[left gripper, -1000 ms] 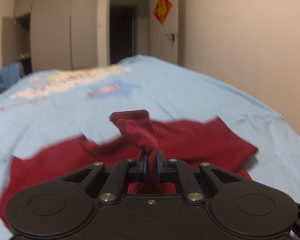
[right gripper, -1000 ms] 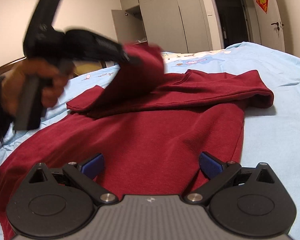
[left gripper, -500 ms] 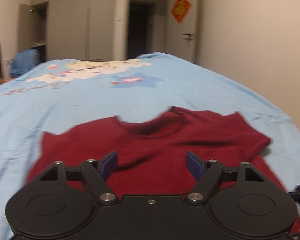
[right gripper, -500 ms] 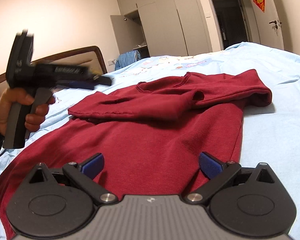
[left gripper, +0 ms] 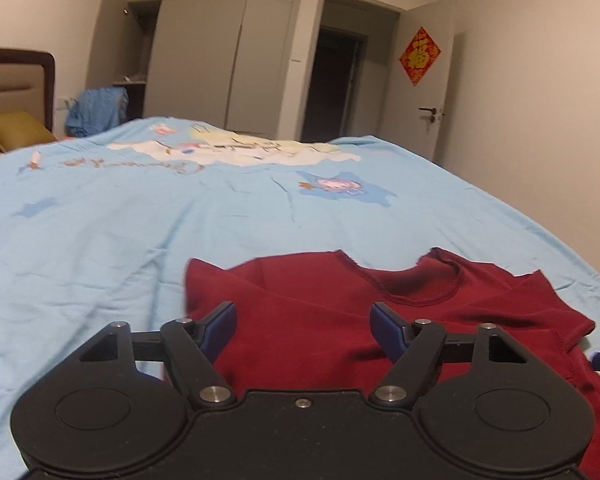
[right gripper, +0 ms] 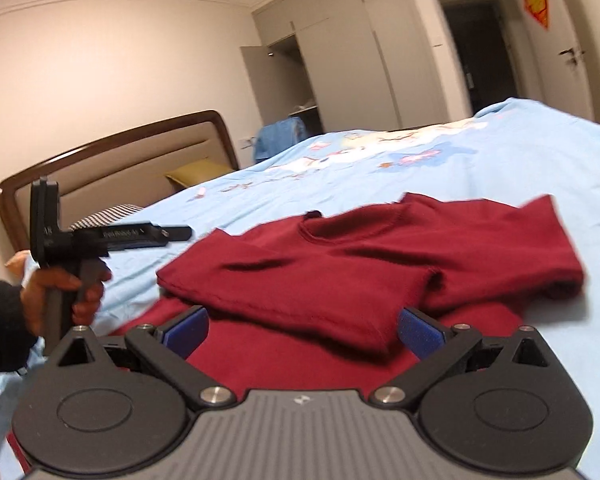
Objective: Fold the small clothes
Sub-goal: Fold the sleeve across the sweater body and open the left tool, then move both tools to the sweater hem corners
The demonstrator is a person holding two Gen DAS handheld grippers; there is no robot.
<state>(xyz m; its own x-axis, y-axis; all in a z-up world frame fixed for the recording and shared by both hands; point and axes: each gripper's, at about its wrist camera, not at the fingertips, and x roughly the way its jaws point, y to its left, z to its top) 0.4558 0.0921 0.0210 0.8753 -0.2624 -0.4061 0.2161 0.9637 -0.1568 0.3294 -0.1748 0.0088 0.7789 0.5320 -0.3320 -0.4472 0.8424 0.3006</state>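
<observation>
Big bed w/ a light blue cartoon-print sheet [left gripper: 140, 232] filling most of both views, brown padded headboard [right gripper: 112, 168] at the far left end w/ a yellowish pillow [right gripper: 196, 172] against it. Grey wardrobe [left gripper: 236, 52] along the back wall, one door hanging open, some blue cloth [left gripper: 98, 110] draped below it, dark doorway next to that, then a white door w/ a red diamond decoration [left gripper: 419, 56]. On the sheet: dark red sweater [right gripper: 360, 264], lying flat-ish near the bed's near edge, neck hole pointing away toward the wardrobe, both sleeves folded in across the chest so the top part sits as a doubled layer over the body, lower body part spread out toward the cams. Left gripper [left gripper: 302, 322] just above the sweater's left shoulder area, blue pads [left gripper: 220, 320] wide apart, nothing between them, not touching fabric as far as visible. Same gripper seen from the right cam off to the left of the sweater, over the sheet, held by a hand [right gripper: 66, 288] w/ a dark sleeve. Right gripper [right gripper: 302, 328] low over the sweater's body, jaws spread wide too, empty, folded sleeve edge sitting right past the pad tips.
</observation>
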